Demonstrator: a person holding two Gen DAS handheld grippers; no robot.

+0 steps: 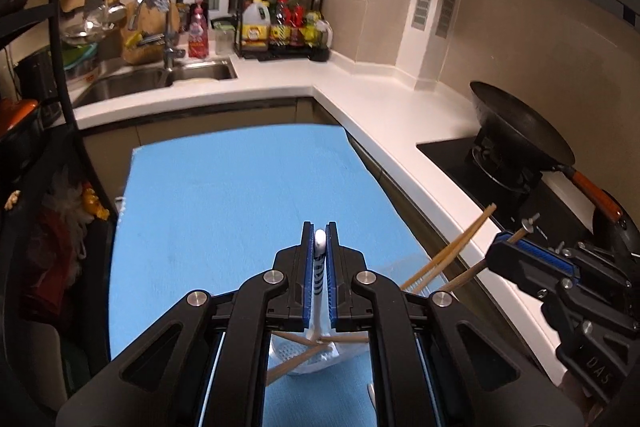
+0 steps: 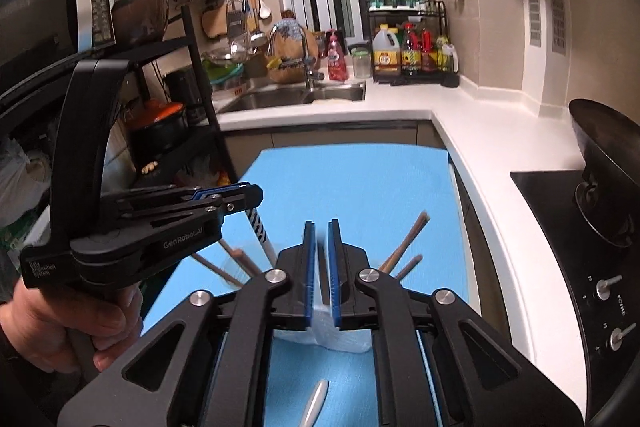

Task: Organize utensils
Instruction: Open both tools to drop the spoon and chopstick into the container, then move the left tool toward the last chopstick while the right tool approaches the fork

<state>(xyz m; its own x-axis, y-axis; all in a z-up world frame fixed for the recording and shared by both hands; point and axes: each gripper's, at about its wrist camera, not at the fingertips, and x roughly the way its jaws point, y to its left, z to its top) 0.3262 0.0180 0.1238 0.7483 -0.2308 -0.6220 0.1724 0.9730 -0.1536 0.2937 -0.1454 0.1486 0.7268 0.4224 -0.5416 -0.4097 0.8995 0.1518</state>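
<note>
My left gripper [image 1: 319,231] is shut on the white, dark-striped handle [image 1: 318,267] of a utensil that reaches down into a white perforated holder [image 1: 300,357] on the blue mat [image 1: 240,195]. Chopsticks [image 1: 460,247] lean out of the holder to the right. In the right wrist view, the left gripper [image 2: 256,195] grips the striped handle [image 2: 260,227] at left. My right gripper [image 2: 320,227] hovers over the holder [image 2: 344,341], jaws a narrow gap apart, only blur between them. Its tip [image 1: 500,241] lies beside a chopstick. A pale utensil [image 2: 316,399] lies on the mat.
A white counter [image 1: 380,107] wraps around the mat's far and right sides. A black wok [image 1: 520,131] sits on the stove at right. The sink [image 1: 160,79] and a bottle rack [image 1: 280,23] are at the back. A black shelf unit [image 1: 68,87] stands left. A hand [image 2: 60,315] holds the left gripper.
</note>
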